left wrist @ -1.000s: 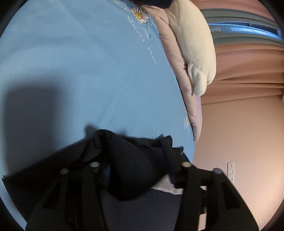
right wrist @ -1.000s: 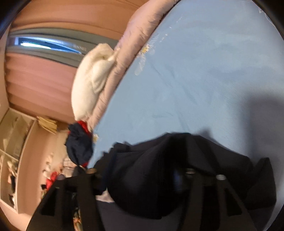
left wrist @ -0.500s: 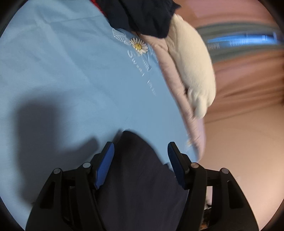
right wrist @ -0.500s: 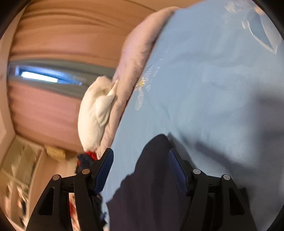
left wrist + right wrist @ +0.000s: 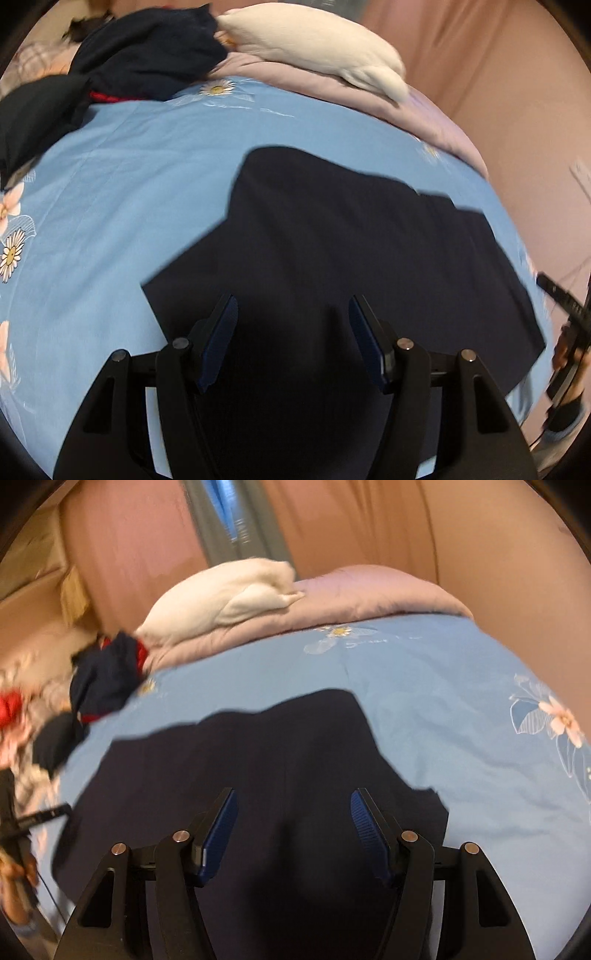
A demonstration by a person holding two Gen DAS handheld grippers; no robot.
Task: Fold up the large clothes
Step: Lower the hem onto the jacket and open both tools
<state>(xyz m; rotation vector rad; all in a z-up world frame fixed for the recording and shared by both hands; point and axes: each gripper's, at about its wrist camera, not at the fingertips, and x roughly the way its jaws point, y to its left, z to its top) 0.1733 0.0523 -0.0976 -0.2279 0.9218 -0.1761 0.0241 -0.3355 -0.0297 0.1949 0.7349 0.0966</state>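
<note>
Both my wrist cams sit right behind their claws, looking forward and steeply down at the bed. Left view comes in from the left, right from the right. Shared: dark garment (image 5: 332, 229) (image 5: 258, 757) close ahead, white pillow (image 5: 314, 48) (image 5: 229, 590) far beyond.

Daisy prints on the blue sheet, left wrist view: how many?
3 clear: one daisy near the dark clothes pile, one at the left edge, a blurred one by the pink quilt. The dark garment may cover others.
</note>
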